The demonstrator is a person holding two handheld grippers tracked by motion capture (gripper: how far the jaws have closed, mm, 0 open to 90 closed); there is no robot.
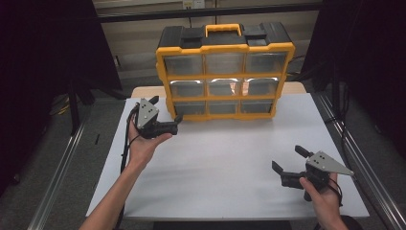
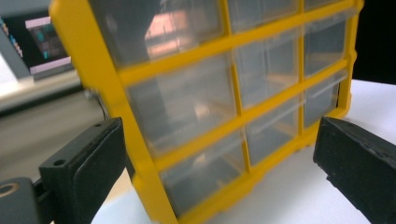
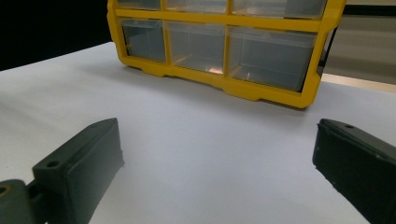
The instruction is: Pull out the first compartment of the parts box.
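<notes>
- The organizer (image 1: 225, 72) stands upright at the far side of the table (image 1: 230, 163), straight ahead of both sets of jaws, its 9 clear drawers in 3 rows of 3 facing the person.
- The left gripper (image 1: 163, 117) hovers at the organizer's lower left corner, jaws wide apart and empty; in the left gripper view the yellow corner post (image 2: 140, 154) sits just inside the left-hand jaw.
- The right gripper (image 1: 289, 160) hangs well back from the organizer, jaws apart too, with bare table between them.
- I judge the case stiff hard plastic, light if the drawers are as empty as they look, and smooth enough to slip.
- The drawers (image 3: 196, 44) probably slide out easily; a lip at the front edge is the likely hold, though I cannot make one out.
- For lifting, the handle (image 1: 223, 29) on top looks best.
- The table is white, matte and flat; dark curtains hang at both sides and metal rails run along the floor.
</notes>
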